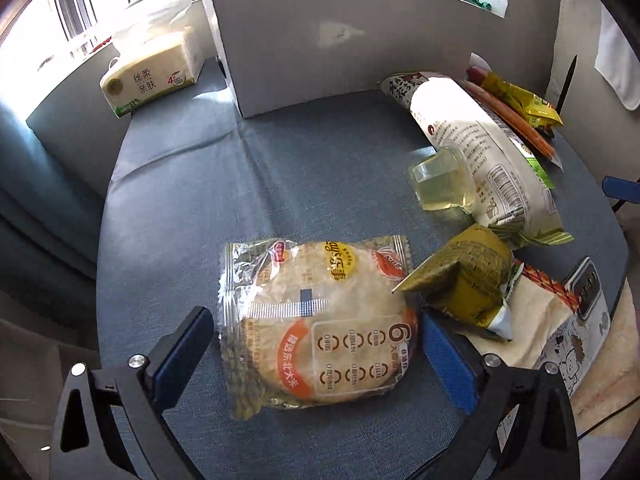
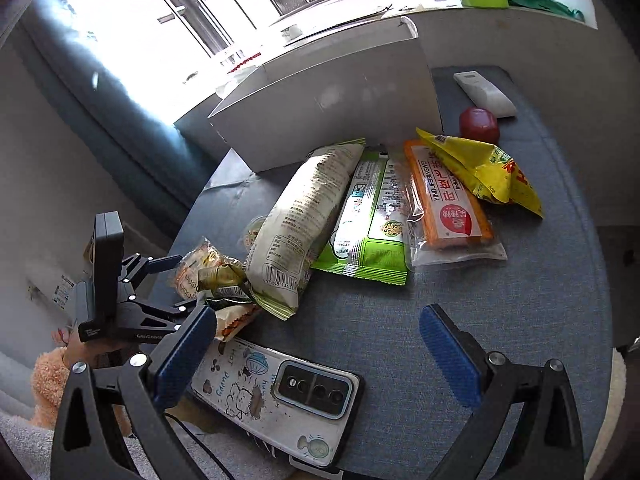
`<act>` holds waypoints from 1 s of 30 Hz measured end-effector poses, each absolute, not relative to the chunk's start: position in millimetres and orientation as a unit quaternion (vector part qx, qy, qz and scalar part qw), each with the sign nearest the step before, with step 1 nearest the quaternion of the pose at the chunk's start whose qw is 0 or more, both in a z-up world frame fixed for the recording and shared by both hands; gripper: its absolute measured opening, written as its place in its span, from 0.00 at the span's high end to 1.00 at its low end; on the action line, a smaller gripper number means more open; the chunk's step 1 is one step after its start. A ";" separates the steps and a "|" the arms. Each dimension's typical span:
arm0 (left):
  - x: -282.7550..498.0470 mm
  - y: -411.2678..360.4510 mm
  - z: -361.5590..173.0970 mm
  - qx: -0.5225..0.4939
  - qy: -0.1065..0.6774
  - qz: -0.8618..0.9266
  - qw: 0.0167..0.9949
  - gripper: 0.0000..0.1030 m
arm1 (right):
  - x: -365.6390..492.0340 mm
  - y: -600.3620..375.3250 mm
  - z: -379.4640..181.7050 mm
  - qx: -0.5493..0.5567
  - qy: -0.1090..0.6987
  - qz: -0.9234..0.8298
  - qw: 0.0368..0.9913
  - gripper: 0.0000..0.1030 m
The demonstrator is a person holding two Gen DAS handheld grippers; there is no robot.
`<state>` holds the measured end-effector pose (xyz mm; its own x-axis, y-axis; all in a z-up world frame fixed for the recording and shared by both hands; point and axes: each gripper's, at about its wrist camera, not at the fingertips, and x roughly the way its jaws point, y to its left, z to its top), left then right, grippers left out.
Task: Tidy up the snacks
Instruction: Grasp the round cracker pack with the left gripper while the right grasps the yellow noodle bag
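Note:
A clear rice-cracker packet [image 1: 316,328] lies flat on the blue-grey table [image 1: 280,184], between the open jaws of my left gripper [image 1: 316,348], apart from both pads. An olive-green packet [image 1: 464,280] touches its right side. A jelly cup [image 1: 440,180] and a long white snack bag [image 1: 480,144] lie beyond. My right gripper [image 2: 320,356] is open and empty over a phone [image 2: 280,392]. In the right wrist view the white bag [image 2: 304,220], a green packet [image 2: 368,224], an orange-labelled packet [image 2: 448,204] and a yellow packet [image 2: 480,168] lie side by side. The left gripper [image 2: 176,280] shows at the left.
A white open box [image 1: 332,40] stands at the table's back; it also shows in the right wrist view [image 2: 328,112]. A tissue pack [image 1: 152,76] sits back left. A red round object [image 2: 479,122] and a white remote [image 2: 484,94] lie back right.

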<state>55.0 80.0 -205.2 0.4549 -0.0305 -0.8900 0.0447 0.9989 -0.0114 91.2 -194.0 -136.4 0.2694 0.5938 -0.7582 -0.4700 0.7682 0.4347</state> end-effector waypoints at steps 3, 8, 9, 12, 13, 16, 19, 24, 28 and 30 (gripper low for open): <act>52.9 88.5 -199.8 0.003 0.503 -0.019 0.864 0.21 | 92.3 -198.4 -138.0 0.067 0.504 0.328 0.796 0.00; 41.2 116.3 -183.0 -0.043 0.467 0.000 0.883 0.30 | 101.6 -211.6 -139.4 0.082 0.501 0.307 0.805 0.00; 38.7 120.9 -179.4 -0.048 0.459 0.005 0.887 0.31 | 105.0 -215.2 -139.1 0.086 0.498 0.302 0.808 0.00; 28.3 128.7 -164.1 -0.075 0.436 0.008 0.897 0.31 | 117.3 -227.4 -136.0 0.096 0.492 0.285 0.817 0.00; 25.4 130.2 -158.7 -0.085 0.427 0.005 0.900 0.31 | 122.8 -231.1 -133.8 0.098 0.487 0.283 0.820 0.00; 17.4 124.4 -143.5 -0.100 0.405 -0.009 0.909 0.31 | 146.4 -239.6 -126.1 0.080 0.468 0.270 0.838 0.00; 14.4 112.5 -131.1 -0.112 0.390 -0.027 0.913 0.31 | 181.0 -244.5 -126.7 0.064 0.462 0.260 0.845 0.00; 11.8 93.2 -117.9 -0.111 0.376 -0.045 0.919 0.31 | 233.0 -238.0 -156.0 0.031 0.508 0.251 0.823 0.00; 11.2 89.3 -113.4 -0.110 0.373 -0.040 0.920 0.31 | 246.9 -234.6 -182.3 0.020 0.540 0.245 0.805 0.01; 12.2 93.0 -111.4 -0.116 0.372 -0.040 0.920 0.31 | 239.9 -234.4 -181.5 0.010 0.529 0.253 0.810 0.30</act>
<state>12.2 93.0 -111.4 0.7205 -0.1598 -0.6748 -0.0130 0.9698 -0.2436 239.9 -234.4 -181.5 0.3125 0.4213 -0.8514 -0.4000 0.8713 0.2844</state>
